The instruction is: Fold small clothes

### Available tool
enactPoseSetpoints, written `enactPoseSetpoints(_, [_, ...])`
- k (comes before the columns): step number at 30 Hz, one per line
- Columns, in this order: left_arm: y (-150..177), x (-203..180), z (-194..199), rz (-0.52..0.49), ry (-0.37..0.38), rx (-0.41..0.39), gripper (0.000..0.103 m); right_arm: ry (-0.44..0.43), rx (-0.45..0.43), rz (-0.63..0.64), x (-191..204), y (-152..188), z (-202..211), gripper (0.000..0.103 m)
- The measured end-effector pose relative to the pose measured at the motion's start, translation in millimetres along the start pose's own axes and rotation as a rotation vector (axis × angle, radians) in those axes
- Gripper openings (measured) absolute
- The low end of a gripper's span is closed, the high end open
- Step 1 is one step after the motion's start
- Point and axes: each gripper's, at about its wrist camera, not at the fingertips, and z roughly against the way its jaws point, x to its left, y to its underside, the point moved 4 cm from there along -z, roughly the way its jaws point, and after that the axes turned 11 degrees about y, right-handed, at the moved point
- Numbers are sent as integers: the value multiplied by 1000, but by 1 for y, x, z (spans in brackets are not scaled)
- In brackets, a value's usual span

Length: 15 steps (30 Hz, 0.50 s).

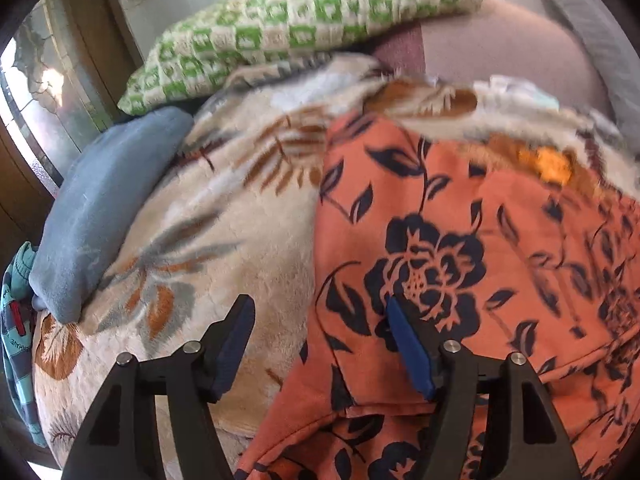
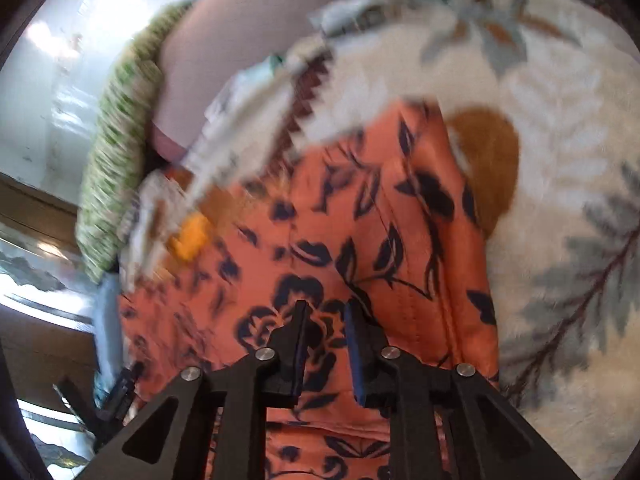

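**Orange floral garment on the blanket, both grippers over it**

One orange garment (image 1: 460, 240) with a dark navy flower print lies spread on a cream fleece blanket (image 1: 248, 232) patterned with brown and grey leaves. Its long axis runs from the near edge away toward the pillows; a stitched seam follows that line in the right wrist view.

Left gripper (image 1: 320, 344): jaws released, standing wide, nothing between them; one finger over the blanket, the other over the garment's left edge.

Right gripper (image 2: 326, 344): jaws a narrow gap apart above the cloth, not pinching it.

Around: one blue-grey cushion (image 1: 104, 208) at the blanket's left; one green-and-cream checked pillow (image 1: 304, 20) behind; a teal striped cloth (image 1: 16, 320) at far left; a small yellow-orange patch (image 1: 554, 164) beside the garment's far end, blurred. Nothing lies on the garment.
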Motion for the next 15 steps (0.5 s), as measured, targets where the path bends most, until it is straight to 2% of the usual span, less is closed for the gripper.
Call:
enactPoseSetpoints(2, [-3,5,4,30,11,-8,74,3,2,24,6,-2,9,21])
enactPoseSetpoints(4, [-4,10,10,65,31,-19,74,-58,-18,35,14,0,19,21])
enactPoseSetpoints(6, [-5,13,15,77,18,-44,73,-80,-1,65,21,5,19,23])
enactPoseSetpoints(8, [-1,10,12,23,-21,-16,74,-56,81,112,26,16,0,37])
enactPoseSetpoints(10, [5,7,7,-26,-43,22,74,-48,39,135,27,21,4,36])
enactPoseSetpoints(12, [11,10,19,-15,-38,6,74,-30,38,144,28,27,20,36])
enactPoseSetpoints(15, [27,19,56,3,6,-30,74,-76,2,169,25,47,56,36])
